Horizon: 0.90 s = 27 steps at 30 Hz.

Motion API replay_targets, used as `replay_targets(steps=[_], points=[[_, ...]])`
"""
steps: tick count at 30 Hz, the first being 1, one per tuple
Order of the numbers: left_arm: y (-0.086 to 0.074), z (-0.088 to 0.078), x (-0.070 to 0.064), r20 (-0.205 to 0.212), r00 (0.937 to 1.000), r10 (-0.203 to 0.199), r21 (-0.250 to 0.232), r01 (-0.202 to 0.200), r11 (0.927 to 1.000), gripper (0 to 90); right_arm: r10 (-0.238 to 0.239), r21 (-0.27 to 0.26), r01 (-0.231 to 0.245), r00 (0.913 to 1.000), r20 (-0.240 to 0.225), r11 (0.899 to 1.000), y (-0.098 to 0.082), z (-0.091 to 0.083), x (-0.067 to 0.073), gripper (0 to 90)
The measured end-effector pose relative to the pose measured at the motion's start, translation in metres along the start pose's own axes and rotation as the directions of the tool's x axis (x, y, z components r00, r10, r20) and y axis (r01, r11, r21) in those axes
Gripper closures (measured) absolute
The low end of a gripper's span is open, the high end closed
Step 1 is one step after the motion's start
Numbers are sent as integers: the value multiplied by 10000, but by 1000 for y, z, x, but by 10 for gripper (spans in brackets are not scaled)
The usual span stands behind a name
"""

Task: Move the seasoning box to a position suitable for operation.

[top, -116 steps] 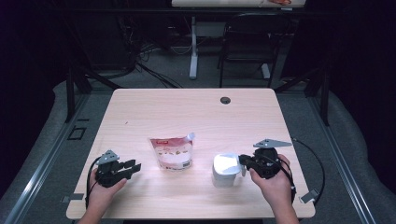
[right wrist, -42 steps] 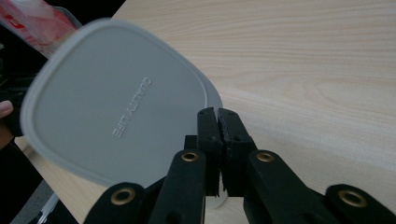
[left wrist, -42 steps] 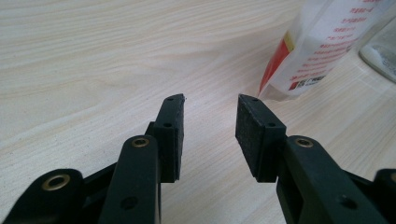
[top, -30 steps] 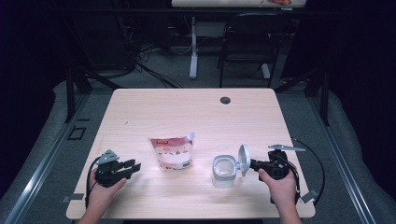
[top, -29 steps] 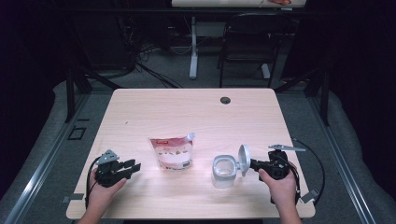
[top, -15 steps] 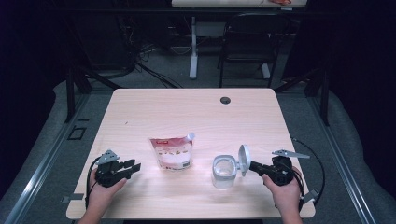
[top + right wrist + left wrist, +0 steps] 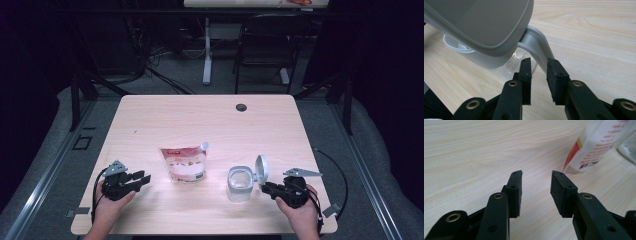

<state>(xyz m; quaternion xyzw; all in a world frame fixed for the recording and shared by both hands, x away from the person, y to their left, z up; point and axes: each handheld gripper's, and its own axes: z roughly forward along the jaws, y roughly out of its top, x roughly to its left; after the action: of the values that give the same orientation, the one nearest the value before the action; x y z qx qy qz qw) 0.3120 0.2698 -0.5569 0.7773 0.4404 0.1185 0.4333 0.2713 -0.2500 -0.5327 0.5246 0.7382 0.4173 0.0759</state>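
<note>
Careful: your right gripper (image 7: 267, 188), jaws just opening off the jar's (image 7: 239, 184) raised lid (image 7: 261, 168), could knock it shut; left gripper (image 7: 140, 178) idles open.

A pale wood table (image 7: 210, 120) stands on grey floor (image 7: 380, 165); at 12 o'clock, a dark chair (image 7: 262, 55) and tangled cables (image 7: 155, 65).

Matt pale wood-grain table (image 7: 200, 120)
</note>
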Motion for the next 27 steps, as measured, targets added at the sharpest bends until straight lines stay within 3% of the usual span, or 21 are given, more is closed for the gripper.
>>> replay_targets(steps=[6, 18, 27], points=[[0, 0, 0, 5, 10000, 28, 10, -28, 10000, 614, -160, -2, 160, 9994, 307, 9999, 2, 12, 1, 732], [0, -1, 0, 2, 10000, 28, 7, -28, 10000, 615, -48, -92, 56, 9964, 845, 9999, 3, 18, 7, 745], [0, 0, 0, 12, 10000, 44, 6, -44, 10000, 614, 40, -272, -15, 9960, 898, 9996, 5, 19, 3, 738]])
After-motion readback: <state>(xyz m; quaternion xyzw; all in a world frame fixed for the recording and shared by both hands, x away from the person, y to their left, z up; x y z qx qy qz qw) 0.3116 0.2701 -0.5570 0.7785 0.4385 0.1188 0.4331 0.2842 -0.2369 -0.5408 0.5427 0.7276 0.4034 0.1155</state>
